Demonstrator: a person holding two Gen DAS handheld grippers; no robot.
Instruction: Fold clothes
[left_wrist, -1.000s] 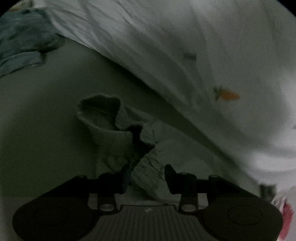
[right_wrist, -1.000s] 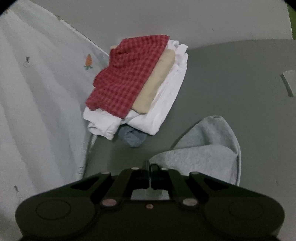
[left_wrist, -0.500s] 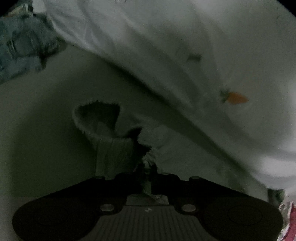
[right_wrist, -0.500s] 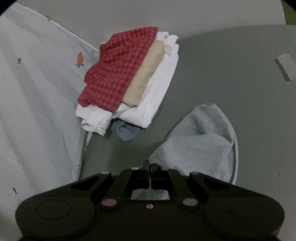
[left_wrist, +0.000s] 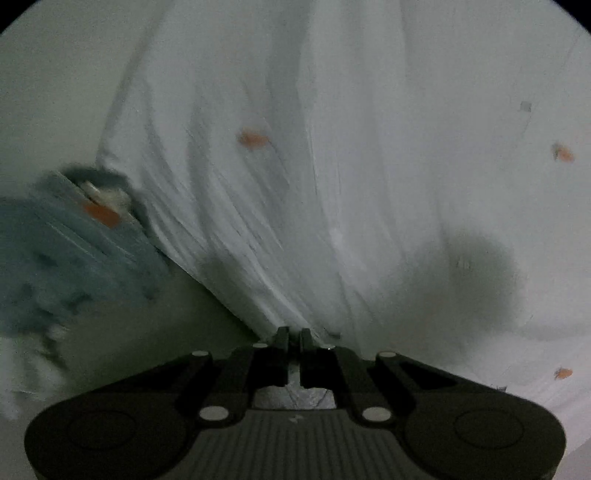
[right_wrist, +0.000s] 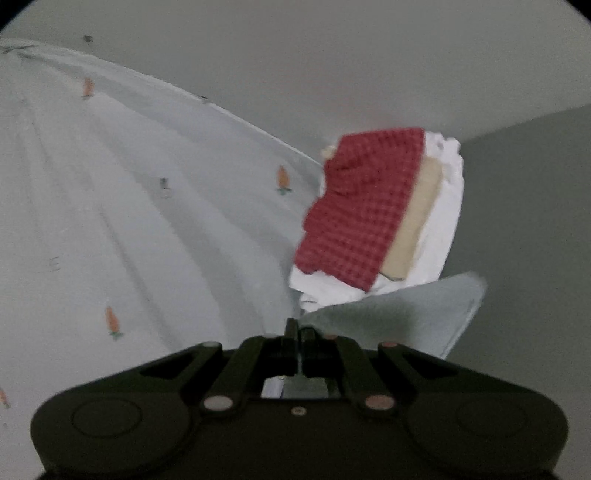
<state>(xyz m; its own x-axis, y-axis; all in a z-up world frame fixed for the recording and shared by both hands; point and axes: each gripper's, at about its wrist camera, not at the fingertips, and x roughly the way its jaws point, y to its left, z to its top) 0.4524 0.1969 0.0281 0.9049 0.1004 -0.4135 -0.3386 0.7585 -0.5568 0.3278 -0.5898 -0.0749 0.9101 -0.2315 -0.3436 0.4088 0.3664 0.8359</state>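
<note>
Clearly both the left gripper (left_wrist: 294, 334) and right gripper (right_wrist: 297, 328) pinch the grey garment (right_wrist: 406, 317); no writing legible.

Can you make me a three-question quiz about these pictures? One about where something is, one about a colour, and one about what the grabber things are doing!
1. Where is the red checked cloth?
A. On top of the folded pile
B. Under the pile
C. In the right gripper

2. What colour are the small carrots printed on the white sheet?
A. Blue
B. Orange
C. Purple

3. What is the right gripper doing?
A. Wide open, holding nothing
B. Shut on the grey garment
C. Shut on the red checked cloth

Answers:
1 A, because the beige and white layers show beneath it.
2 B, because each carrot is orange with a green top.
3 B, because grey fabric runs out from between its closed fingers.
</note>
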